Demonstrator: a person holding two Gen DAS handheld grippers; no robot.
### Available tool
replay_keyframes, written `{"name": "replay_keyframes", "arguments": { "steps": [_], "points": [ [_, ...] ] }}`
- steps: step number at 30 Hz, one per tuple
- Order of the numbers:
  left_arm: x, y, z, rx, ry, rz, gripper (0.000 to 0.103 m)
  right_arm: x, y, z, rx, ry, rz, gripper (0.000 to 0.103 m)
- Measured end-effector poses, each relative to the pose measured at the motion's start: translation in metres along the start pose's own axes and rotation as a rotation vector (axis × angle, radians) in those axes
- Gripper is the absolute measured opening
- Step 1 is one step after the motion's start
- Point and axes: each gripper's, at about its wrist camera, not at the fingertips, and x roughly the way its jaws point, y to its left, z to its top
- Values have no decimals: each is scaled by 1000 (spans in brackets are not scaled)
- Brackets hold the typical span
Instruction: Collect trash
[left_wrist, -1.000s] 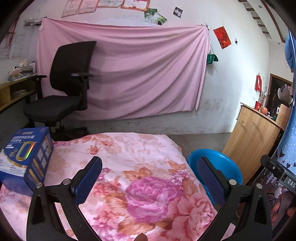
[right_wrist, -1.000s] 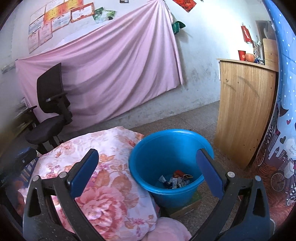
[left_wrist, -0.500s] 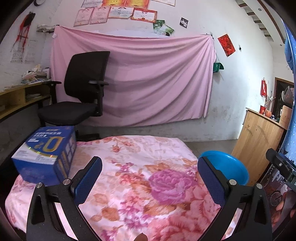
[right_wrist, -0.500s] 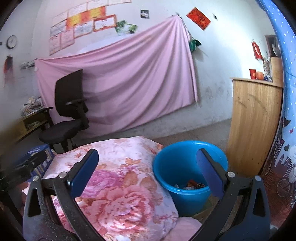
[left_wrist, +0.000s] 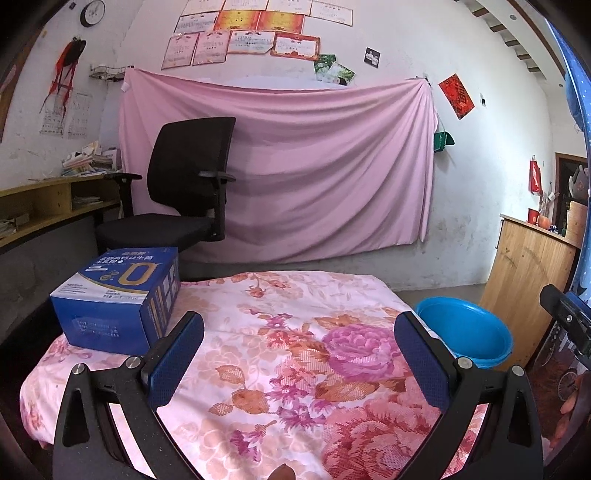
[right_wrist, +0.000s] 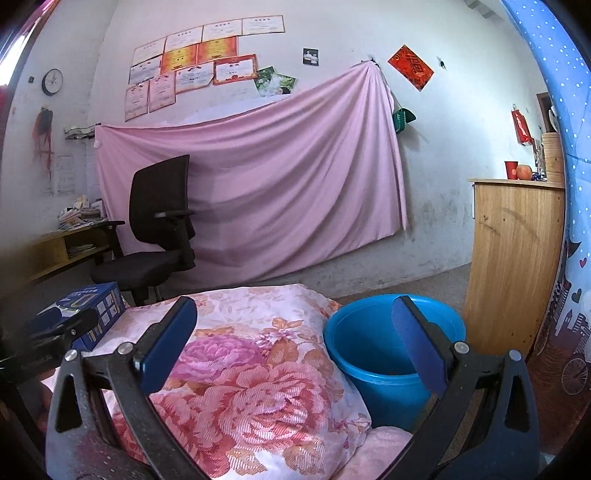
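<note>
A floral quilt (left_wrist: 280, 354) is filling the space under and ahead of both sets of jaws, and no loose trash is showing on it. A blue bucket (right_wrist: 373, 354) is standing on the floor just off the quilt's edge, ahead and right of the right gripper (right_wrist: 291, 343), whose right finger is overlapping its rim in that view; from the left gripper (left_wrist: 301, 354) the same bucket is sitting beyond the right finger, well off to the right. A blue box (left_wrist: 118, 295) is resting on the quilt ahead and left of the left jaws, its long side running away from them, and it is probably the only candidate left to collect. The left gripper is nearer it; the right gripper is nearer the bucket. Both grippers are gaping wide, holding nothing. The bucket's bottom is lying out of sight behind its near wall, so its contents cannot be told, and the box's far end is being cut off by the left gripper's body in the right view.
</note>
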Motion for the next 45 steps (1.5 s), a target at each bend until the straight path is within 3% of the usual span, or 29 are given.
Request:
{"name": "replay_keyframes", "arguments": {
  "steps": [45],
  "points": [
    [0, -2, -7, 23, -1, -10, 101, 6, -7, -11, 29, 31, 1, 103]
  ]
}}
